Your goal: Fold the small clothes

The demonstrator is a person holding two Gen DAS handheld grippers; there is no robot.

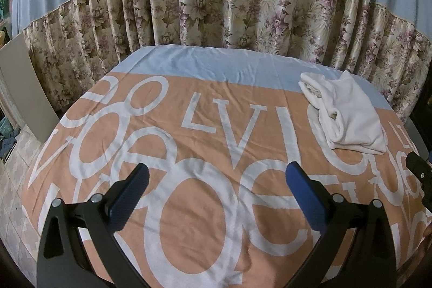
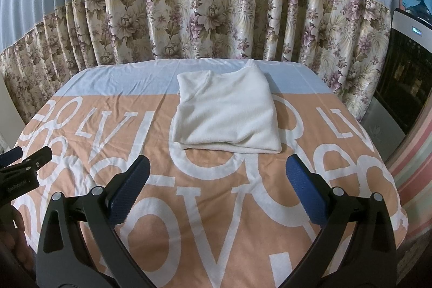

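Both jaws spread wide, nothing between the blue pads. Left hand-held gripper (image 1: 216,180) above bare sheet (image 1: 189,193); right hand-held gripper (image 2: 217,180) likewise, just short of the cloth. Folded white cloth (image 2: 226,115) straight ahead of the right hand-held gripper, flat on the peach sheet, far edge on the pale blue band. Same cloth (image 1: 348,112) ahead and to the right of the left one. Floral curtain (image 2: 216,18) beyond the counter (image 2: 388,180).
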